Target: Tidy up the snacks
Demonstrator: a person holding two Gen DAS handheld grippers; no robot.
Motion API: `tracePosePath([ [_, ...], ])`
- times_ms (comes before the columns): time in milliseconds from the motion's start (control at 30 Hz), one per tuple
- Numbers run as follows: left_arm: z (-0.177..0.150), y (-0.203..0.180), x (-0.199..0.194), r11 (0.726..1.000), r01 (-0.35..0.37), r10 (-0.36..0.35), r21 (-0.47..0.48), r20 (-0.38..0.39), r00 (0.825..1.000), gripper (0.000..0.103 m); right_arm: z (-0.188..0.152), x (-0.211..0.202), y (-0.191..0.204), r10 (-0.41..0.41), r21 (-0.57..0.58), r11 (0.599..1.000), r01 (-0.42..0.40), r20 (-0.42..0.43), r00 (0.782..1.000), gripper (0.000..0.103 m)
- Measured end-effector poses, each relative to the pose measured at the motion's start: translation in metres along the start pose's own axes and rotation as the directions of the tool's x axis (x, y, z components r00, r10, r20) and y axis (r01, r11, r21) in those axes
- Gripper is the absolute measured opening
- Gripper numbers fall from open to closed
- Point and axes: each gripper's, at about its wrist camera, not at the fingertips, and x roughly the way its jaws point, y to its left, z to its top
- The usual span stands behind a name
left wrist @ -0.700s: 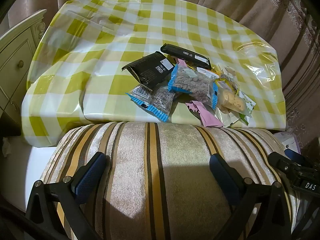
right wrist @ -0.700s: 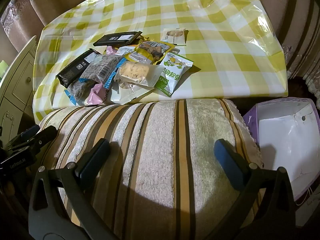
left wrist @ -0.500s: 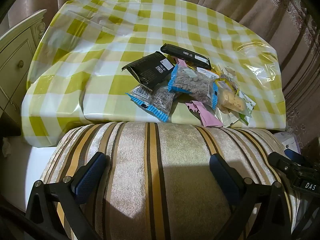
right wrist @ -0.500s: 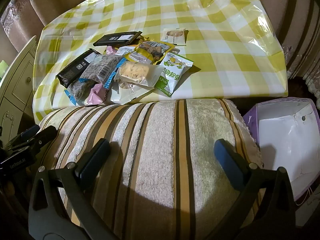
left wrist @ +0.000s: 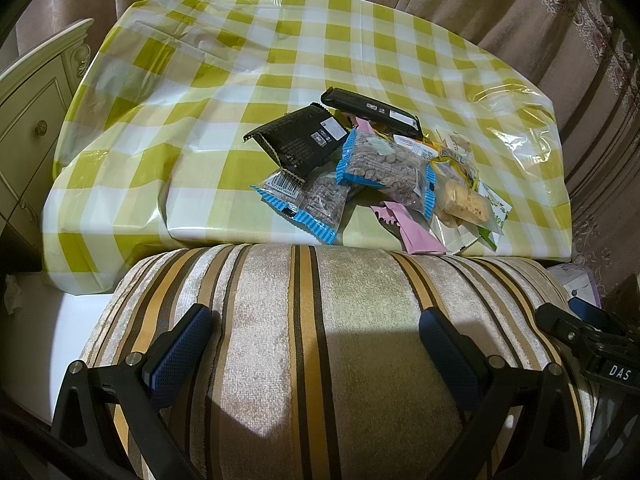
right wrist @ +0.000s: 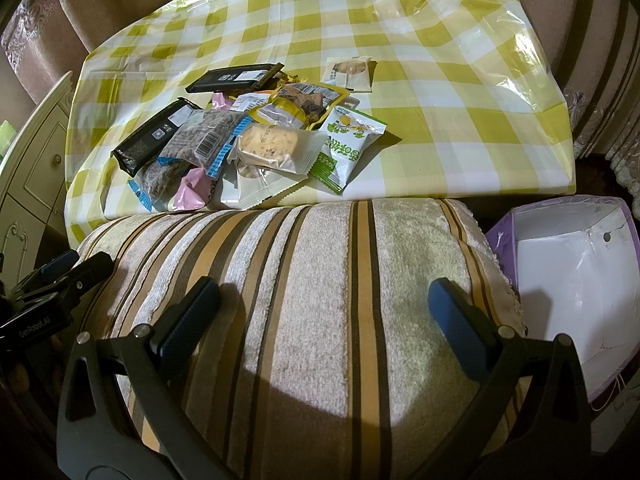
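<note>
Both tools are held wide open and empty, the left tool (left wrist: 316, 336) and right tool (right wrist: 324, 304) poised over a striped cushion (right wrist: 320, 280). Just beyond, the snack pile (right wrist: 256, 136) lies on the checked desk (right wrist: 440, 80); an open purple box (right wrist: 576, 264) sits low to the right. A top packet is best taken first, pinched by a sealed edge. Counted: two black bars, two blue-edged packs, one green packet (right wrist: 348, 148), one cookie pack (right wrist: 348, 74) lying apart; the rest overlap and cannot be counted.
</note>
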Motion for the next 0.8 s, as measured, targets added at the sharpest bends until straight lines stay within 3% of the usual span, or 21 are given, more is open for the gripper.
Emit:
tracePosePath([
  [267, 0.003, 0.000, 0.002, 1.000, -0.006, 0.006, -0.001, -0.006, 1.000, 0.103, 0.004, 0.005, 0.002, -0.019, -0.013, 1.000, 0.019, -0.010, 1.000, 0.103],
  [500, 0.011, 0.001, 0.009, 1.000, -0.010, 0.010, -0.013, -0.019, 1.000, 0.103, 0.017, 0.015, -0.008, 0.025, -0.005, 1.000, -0.026, -0.070, 0.997, 0.103],
  [600, 0.015, 0.001, 0.013, 1.000, -0.009, 0.008, -0.021, -0.025, 1.000, 0.103, 0.023, 0.020, -0.007, 0.005, 0.005, 1.000, -0.004, -0.090, 0.996, 0.103],
  [800, 0.024, 0.001, 0.018, 0.999, 0.035, -0.036, -0.040, -0.027, 0.999, 0.102, 0.037, 0.032, 0.000, 0.002, -0.058, 0.998, -0.009, -0.115, 0.993, 0.103],
])
